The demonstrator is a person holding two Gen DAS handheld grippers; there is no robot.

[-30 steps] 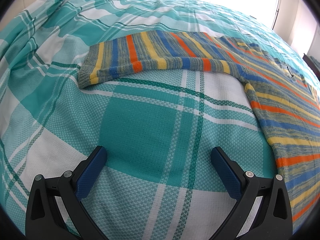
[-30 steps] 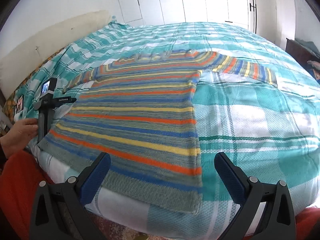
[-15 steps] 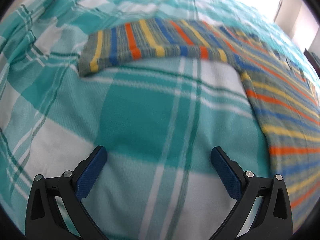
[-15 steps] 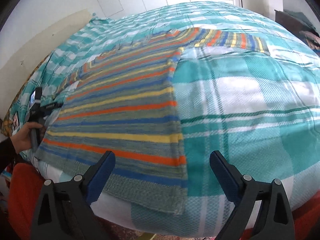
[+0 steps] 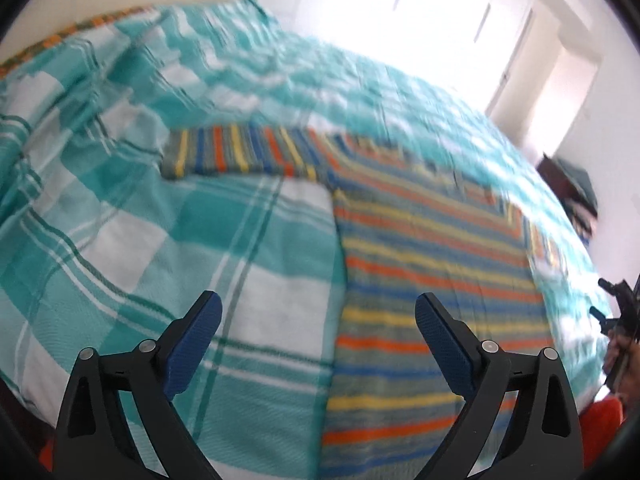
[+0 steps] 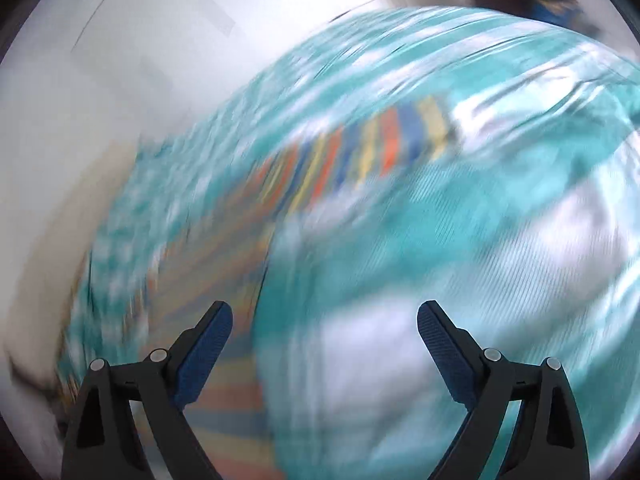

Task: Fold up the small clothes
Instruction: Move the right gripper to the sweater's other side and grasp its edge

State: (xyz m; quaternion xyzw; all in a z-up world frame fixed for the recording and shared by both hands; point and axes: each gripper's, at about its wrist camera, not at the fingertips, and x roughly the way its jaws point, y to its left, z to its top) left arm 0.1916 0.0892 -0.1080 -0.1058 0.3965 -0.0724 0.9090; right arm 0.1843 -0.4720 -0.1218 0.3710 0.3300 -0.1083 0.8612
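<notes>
Left wrist view first: our left gripper point(image 5: 318, 326) sits low in the picture with its two blue fingers point(image 5: 196, 342) wide apart and nothing between them. Under it lies the bed cover point(image 5: 120, 216), teal and white checks. Just past the right finger starts the striped sweater point(image 5: 420, 264), lying flat on the cover with its near edge at the bottom of the picture. Its one sleeve point(image 5: 240, 152) sticks out far to the left. On the far right edge we see our other hand point(image 5: 618, 354) holding the black right gripper. Farther back are white closet doors point(image 5: 400, 32), very bright.

Right wrist view is badly blurred. Our right gripper point(image 6: 324, 328) also has its fingers point(image 6: 206, 346) spread wide, with nothing between them; they have just closed in a little. Here the sweater point(image 6: 236, 400) shows only as a smeared strip by the left finger, and the other sleeve point(image 6: 392, 144) reaches away up the bed. The cover point(image 6: 460, 240) fills the rest, with a white wall point(image 6: 100, 80) behind.

Bare cover lies on both sides of the sweater, so there is room to move. We can read no words or labels anywhere.
</notes>
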